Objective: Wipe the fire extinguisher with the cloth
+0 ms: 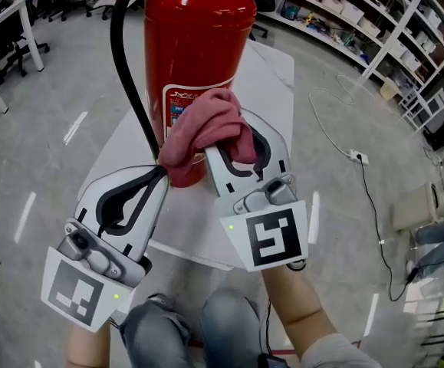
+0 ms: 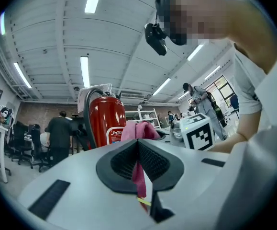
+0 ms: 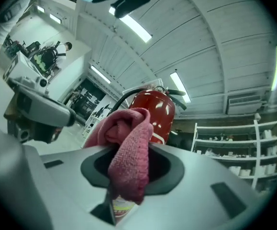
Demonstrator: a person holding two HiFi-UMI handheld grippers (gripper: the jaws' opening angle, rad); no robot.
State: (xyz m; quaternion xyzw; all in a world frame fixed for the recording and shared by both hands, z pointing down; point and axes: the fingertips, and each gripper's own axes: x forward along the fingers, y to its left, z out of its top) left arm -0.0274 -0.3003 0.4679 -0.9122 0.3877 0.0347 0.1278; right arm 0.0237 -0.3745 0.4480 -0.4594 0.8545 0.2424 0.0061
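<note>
A red fire extinguisher (image 1: 198, 44) with a black hose (image 1: 126, 60) stands upright on a white table (image 1: 275, 90). A pink cloth (image 1: 206, 133) is bunched against its lower front, over the label. My right gripper (image 1: 233, 150) is shut on the bulk of the cloth (image 3: 128, 152), with the extinguisher (image 3: 152, 111) just behind. My left gripper (image 1: 160, 173) sits to the lower left, shut on a hanging corner of the cloth (image 2: 138, 174). In the left gripper view the extinguisher (image 2: 107, 121) rises beyond the jaws, beside the right gripper's marker cube (image 2: 198, 131).
Grey floor surrounds the table, with a white cable and plug (image 1: 357, 156) on it at the right. Shelving (image 1: 360, 6) runs along the far right, and a desk with chairs (image 1: 7, 29) stands far left. People (image 2: 59, 133) stand in the room behind.
</note>
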